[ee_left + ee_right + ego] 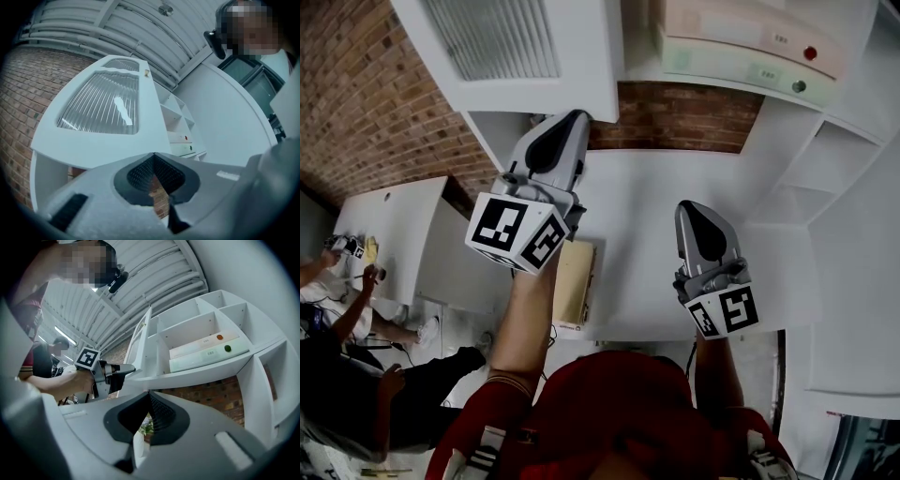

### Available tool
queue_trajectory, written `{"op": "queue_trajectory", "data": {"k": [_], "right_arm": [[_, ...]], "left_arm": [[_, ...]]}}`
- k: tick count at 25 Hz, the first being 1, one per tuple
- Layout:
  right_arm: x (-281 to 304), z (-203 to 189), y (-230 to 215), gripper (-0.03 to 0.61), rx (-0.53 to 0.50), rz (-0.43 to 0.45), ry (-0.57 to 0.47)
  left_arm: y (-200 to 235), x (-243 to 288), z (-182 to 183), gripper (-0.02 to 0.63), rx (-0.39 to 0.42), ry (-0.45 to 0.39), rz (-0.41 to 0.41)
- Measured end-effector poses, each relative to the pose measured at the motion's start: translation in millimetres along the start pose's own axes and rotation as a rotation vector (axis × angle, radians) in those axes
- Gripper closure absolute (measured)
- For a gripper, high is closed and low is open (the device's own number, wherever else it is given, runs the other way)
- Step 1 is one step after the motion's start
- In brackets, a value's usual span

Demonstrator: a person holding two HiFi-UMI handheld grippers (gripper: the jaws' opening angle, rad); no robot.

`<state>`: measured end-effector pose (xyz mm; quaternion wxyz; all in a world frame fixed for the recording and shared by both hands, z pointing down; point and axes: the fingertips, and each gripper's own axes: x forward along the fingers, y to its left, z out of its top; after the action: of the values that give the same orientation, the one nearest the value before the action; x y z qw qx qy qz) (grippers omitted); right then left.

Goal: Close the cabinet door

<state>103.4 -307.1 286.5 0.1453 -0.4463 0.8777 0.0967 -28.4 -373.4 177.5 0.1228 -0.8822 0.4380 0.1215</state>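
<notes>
The white cabinet fills the upper right of the head view, its open shelves set against a brick wall. The cabinet door stands swung open at the top centre of that view, well away from the shelves, and in my right gripper view I see it nearly edge-on, left of the compartments. A ribbed glass pane takes up most of the door. On 1 shelf lie 2 flat boxes, a pale pink one stacked on a pale green one. My left gripper points up at the door's lower edge, jaws pressed together with nothing between them; I cannot tell whether the tip touches the door. My right gripper sits lower, right of centre, apart from the door, its jaws also together and empty.
</notes>
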Motion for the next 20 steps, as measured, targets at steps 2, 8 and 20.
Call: {"op": "queue_trajectory", "data": {"k": [2, 8, 20], "right_arm": [[2, -1, -3, 0.565, -0.001, 0.003, 0.000], [10, -6, -12, 0.565, -0.002, 0.010, 0.004], [22, -17, -33, 0.565, 0.008, 0.008, 0.007]], "left_arm": [[1, 4, -2, 0.615, 0.003, 0.000, 0.003], [7, 16, -7, 0.615, 0.010, -0.003, 0.012], [17, 37, -17, 0.615, 0.023, -0.007, 0.028]]}}
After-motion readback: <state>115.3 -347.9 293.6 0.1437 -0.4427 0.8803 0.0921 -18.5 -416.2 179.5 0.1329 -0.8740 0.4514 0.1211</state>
